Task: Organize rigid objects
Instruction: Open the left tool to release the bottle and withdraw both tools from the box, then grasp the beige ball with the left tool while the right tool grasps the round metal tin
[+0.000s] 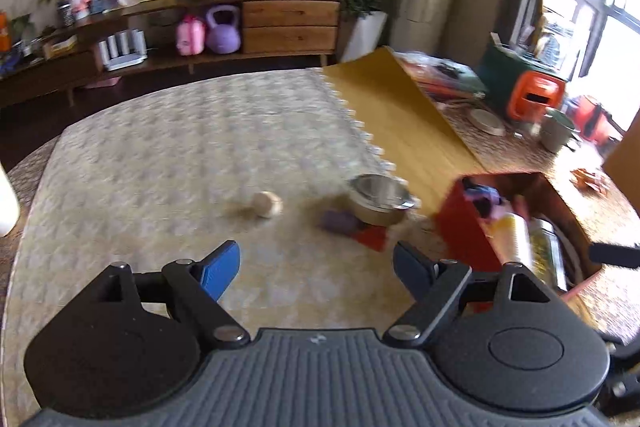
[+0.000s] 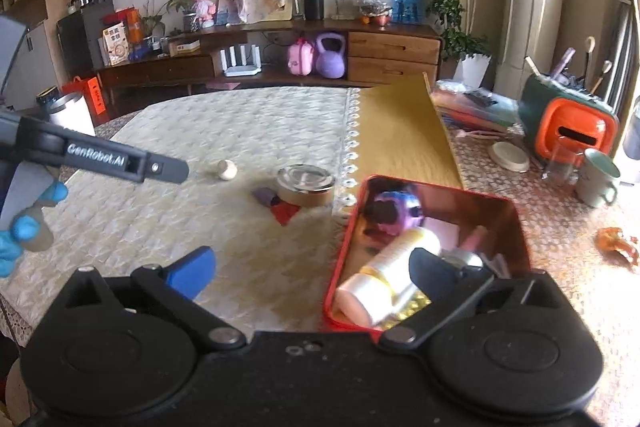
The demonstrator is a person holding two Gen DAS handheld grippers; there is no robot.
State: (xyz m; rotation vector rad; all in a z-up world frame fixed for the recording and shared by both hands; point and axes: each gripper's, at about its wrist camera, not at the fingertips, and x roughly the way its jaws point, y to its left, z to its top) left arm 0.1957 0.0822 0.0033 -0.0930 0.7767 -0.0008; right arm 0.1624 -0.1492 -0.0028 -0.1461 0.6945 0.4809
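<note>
- Ball (image 1: 266, 204) lies loose on the cloth (image 1: 160, 167), near the tin (image 1: 378, 199), apart from the red box (image 2: 516, 227).
- Your left gripper (image 1: 316, 269) and right gripper (image 2: 308, 273) are both released, holding nothing.
- Bring the left one over the ball slowly and center it before you close.

Things on the table and in the red tin

A red tin box (image 2: 516, 227) is seen open on the table, with a shiny inside. A white and yellow bottle (image 2: 390, 273) is laid on its side in it, and a purple and blue toy (image 2: 394, 209) is set at the far end. More small things are tucked beside the bottle, but they are too blurred to be told. A round metal tin (image 2: 306, 185) with a shiny lid is placed flat on the pale cloth, left of the box. A small purple block (image 2: 264, 195) and a red piece (image 2: 285, 213) are found touching its near side. A little cream ball (image 2: 227, 169) is left further left, apart from the rest.
</note>
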